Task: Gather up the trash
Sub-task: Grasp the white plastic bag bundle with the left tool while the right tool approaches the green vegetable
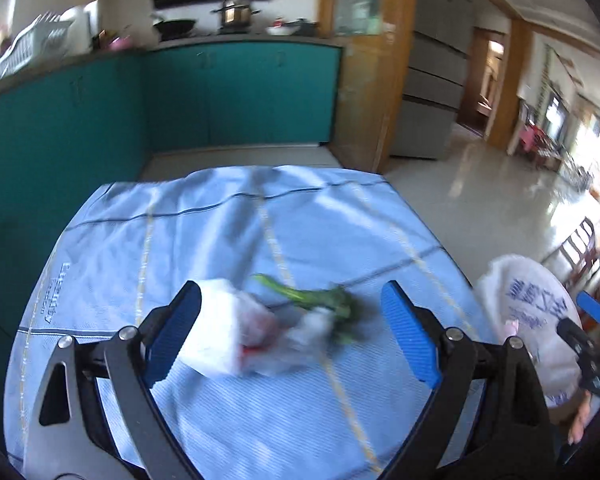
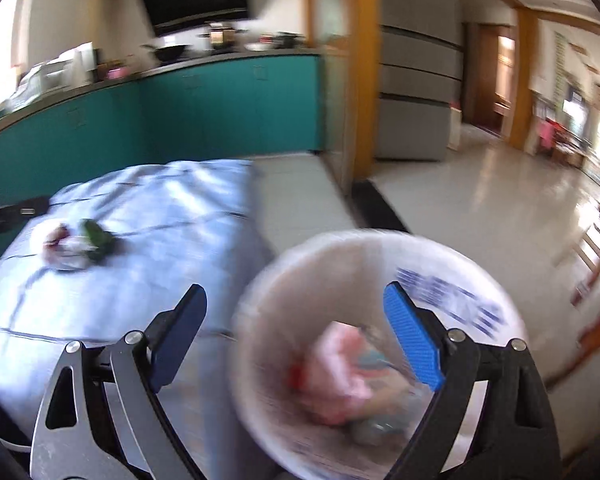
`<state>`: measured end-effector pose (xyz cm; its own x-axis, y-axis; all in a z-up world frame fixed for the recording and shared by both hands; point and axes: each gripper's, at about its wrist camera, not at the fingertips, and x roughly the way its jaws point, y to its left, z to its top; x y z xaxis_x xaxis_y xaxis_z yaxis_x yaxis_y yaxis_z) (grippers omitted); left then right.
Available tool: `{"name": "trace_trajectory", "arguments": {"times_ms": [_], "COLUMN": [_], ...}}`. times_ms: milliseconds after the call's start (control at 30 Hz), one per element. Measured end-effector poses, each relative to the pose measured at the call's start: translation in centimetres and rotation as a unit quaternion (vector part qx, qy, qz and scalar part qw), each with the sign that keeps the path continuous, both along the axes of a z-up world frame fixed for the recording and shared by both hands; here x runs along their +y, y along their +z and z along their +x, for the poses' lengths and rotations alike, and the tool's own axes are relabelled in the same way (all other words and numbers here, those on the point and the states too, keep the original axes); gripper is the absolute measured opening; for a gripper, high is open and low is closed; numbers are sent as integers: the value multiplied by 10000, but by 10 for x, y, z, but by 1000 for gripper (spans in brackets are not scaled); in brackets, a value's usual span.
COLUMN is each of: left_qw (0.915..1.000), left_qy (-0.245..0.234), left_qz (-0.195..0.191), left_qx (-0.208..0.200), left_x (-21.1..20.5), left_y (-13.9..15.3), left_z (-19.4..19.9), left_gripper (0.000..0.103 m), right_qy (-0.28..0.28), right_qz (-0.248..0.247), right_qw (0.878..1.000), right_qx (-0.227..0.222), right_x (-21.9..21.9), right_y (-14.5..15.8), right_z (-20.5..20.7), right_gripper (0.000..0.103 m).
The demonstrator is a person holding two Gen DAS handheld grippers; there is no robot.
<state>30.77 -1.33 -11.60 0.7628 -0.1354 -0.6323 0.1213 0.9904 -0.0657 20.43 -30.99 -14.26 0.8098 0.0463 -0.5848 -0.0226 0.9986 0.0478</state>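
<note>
Left claw [image 1: 292, 332] released, spread wide: two flat blue pads with a fine ribbed grain on black and grey metal links held by round silver rivets. Between the pads but gripped by neither, trash [image 1: 236, 332] on the counter: a crumpled white wrapper, thin and glossy, with a red smear, its left edge at or just beside the left pad, contact too blurred to tell. Just beside the wrapper, a green leafy stalk [image 1: 312, 300], limp, long stem and ruffled dark leaf. Underneath, a pale blue cloth [image 1: 220, 216] over the counter, woven in fine ribs, crossed by thin dark and yellow lines, creased at the far end.

Right claw [image 2: 296, 340] likewise released, same ribbed blue pads, hung over the mouth of a round bin [image 2: 284, 280] lined with a thin white plastic bag printed in blue characters. Right pad above the bin's opening, left pad above the gap between bin and counter; nothing pinched. Inside the bin, soft pink crumpled scraps [image 2: 340, 372], blurred, with a red bit and something pale blue.

Bin just beside the counter's right edge. Beyond, glossy pale floor tiles [image 2: 480, 200], smooth teal cabinets [image 1: 220, 92], and a grey fridge [image 2: 416, 92].
</note>
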Motion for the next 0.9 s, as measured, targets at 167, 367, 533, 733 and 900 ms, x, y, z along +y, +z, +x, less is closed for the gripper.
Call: {"name": "trace_trajectory", "arguments": {"times_ms": [167,367,533,733,900], "left_qw": [9977,9958,9966,9991,9996], "left_qy": [85,-140,-226,-161,-20], "left_qz": [-318,-379,-308,73,37], "left_qx": [600,818,728,390,281], "left_x": [29,53,73,92,105], "left_y": [-33,-50,-41,-23,-17], "left_z": [32,18,-10,-48,-58], "left_gripper": [78,32,26,26,26], "right_qy": [521,1087,1537,1537,1486], "right_qz": [-9,-122,-99,-466,-390], "right_qw": [9986,9940,9873,9834,9816], "right_qx": [18,96,379,843,1136], "right_x": [52,114,166,205,203], "right_y": [12,14,2,-23,-37], "right_z": [33,66,103,128,130], "right_gripper": [88,88,88,88,23]}}
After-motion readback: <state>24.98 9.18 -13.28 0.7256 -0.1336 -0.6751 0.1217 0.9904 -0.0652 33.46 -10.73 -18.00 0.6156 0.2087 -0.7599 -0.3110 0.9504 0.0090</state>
